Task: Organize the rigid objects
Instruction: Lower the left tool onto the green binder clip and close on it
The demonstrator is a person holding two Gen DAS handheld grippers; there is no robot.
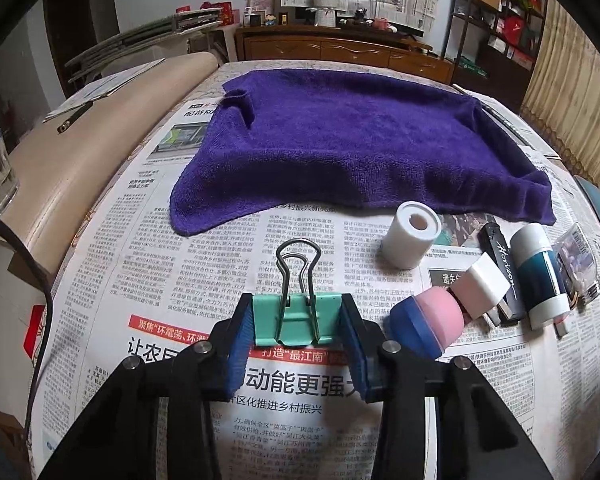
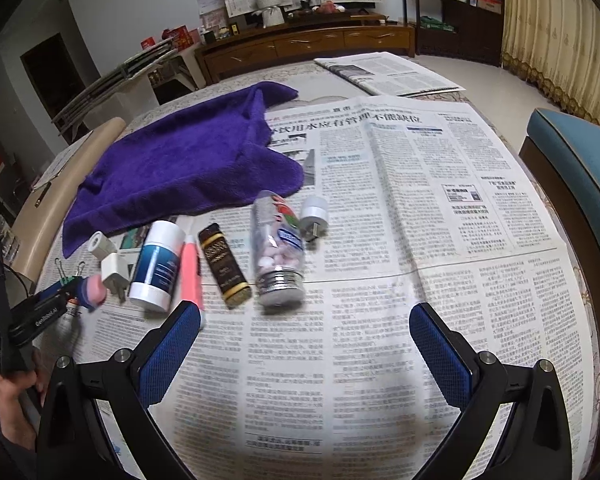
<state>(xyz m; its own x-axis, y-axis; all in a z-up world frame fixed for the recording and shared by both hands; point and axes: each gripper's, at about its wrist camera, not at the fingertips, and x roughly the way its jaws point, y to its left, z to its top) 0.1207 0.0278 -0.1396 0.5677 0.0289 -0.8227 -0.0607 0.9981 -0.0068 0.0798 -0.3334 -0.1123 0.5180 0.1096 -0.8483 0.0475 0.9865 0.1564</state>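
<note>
Left wrist view: mint-green binder clip [image 1: 297, 317] with wire handles raised, low centre of frame, lying on the newspaper-covered surface [image 1: 204, 248], pinched at both ends by blue fingers [image 1: 242, 336] of the left gripper [image 1: 298, 334], angled steeply down.

Right wrist view: right gripper [image 2: 305, 350], fingers spread wide over bare newspaper at bottom centre, tilted down; clear pill bottle [image 2: 278, 254] just above centre.

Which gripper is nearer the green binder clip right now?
Left. The left gripper has the green binder clip between its pads, closed on its sides. The right gripper hangs open over bare newspaper, well off to the clip's right.
</note>
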